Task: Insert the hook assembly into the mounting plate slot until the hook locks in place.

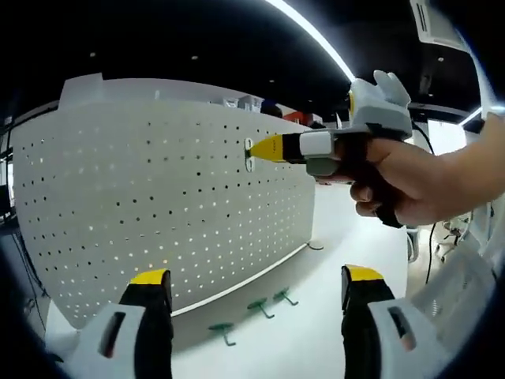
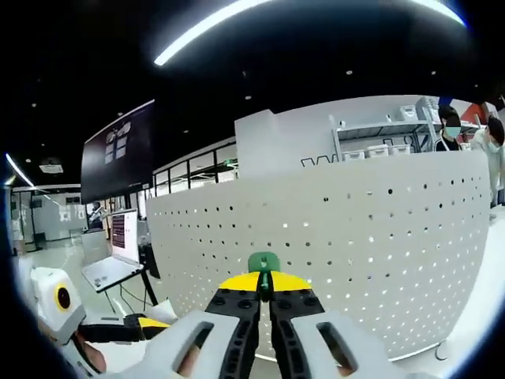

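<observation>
My right gripper (image 2: 264, 286) has its jaws squeezed tight on a small green hook (image 2: 263, 263). Most of the hook is hidden between the yellow tips, so I can see just its round green top. The hook is right up against the white board with holes (image 2: 379, 237). From my left gripper view, my right gripper (image 1: 254, 148) pokes its yellow tip at a little white piece (image 1: 249, 155) on the board (image 1: 158, 197), but I cannot tell if the hook is in a hole. My left gripper (image 1: 256, 288) has its jaws wide apart, holding nothing. Three more green hooks (image 1: 256, 312) lie on the white bench (image 1: 316, 339) at the board's foot.
</observation>
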Demonstrator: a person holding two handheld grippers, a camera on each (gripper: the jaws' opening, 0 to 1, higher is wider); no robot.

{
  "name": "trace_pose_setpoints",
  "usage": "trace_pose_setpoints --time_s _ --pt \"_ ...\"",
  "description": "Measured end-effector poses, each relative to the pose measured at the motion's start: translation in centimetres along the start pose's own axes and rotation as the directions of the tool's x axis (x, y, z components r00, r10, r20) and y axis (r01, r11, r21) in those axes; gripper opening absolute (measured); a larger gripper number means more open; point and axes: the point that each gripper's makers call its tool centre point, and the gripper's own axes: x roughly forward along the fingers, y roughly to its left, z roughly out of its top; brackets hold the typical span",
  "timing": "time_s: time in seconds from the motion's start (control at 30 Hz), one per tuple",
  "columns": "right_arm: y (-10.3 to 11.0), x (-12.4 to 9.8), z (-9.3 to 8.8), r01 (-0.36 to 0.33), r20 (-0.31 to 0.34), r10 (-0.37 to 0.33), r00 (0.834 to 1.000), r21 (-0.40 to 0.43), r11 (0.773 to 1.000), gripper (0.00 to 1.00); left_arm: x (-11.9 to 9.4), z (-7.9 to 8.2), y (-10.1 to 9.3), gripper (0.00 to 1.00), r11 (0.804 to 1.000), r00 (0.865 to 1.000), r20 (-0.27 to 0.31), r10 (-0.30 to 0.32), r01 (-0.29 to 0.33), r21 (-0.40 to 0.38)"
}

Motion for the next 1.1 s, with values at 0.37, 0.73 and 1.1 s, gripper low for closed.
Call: trace_pose_setpoints --time_s 0.37,0.73,1.1 --pt "-0.6 1.5 1.2 0.007 0.014 -0.007 1.0 -0.017 1.0 0.0 -0.7 -0.4 0.5 0.91 1.0 1.0 0.007 0.01 -0.01 -0.017" --pt "-0.7 3.4 2.6 0.013 0.049 -0.01 0.999 -0.058 0.998 0.0 -1.5 -1.2 0.7 0.91 1.0 1.0 -0.001 0.016 -0.016 -0.023" --pt "-0.4 4.8 3.4 0.041 0.085 -0.031 0.996 -0.115 0.993 0.0 -2.0 -1.5 1.0 0.91 0.999 1.0 0.002 0.024 -0.024 -0.032"
